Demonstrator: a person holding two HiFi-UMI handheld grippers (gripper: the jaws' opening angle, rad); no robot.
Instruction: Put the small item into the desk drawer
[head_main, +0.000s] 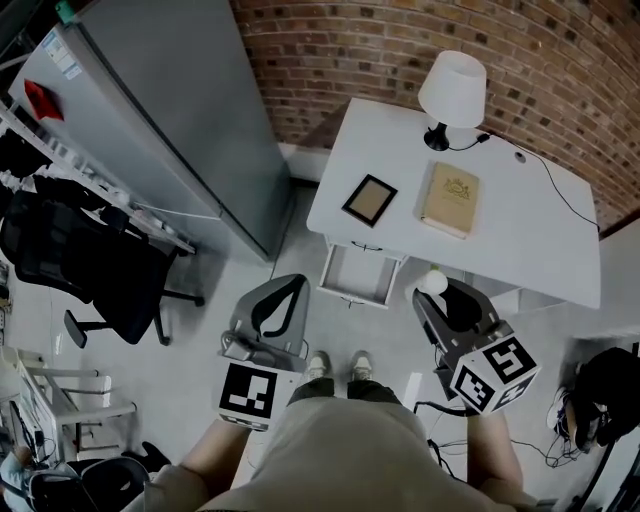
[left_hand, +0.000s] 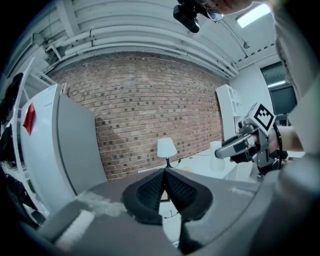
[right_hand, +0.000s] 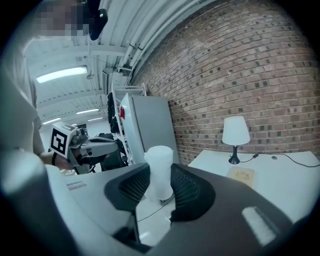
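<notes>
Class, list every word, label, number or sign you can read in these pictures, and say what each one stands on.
No words or numbers are readable anywhere.
Tan book on the white desk: cover emblem, too small to read.
Tall grey cabinet: small stickers near its top, too blurred to read.
Left gripper and right gripper: black-and-white square markers on their cubes, patterns, not letters.
Small white cup: no print visible.

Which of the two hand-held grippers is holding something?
The right hand-held gripper: a white container stands clamped between its jaws. The left hand-held gripper is shut on nothing.
</notes>
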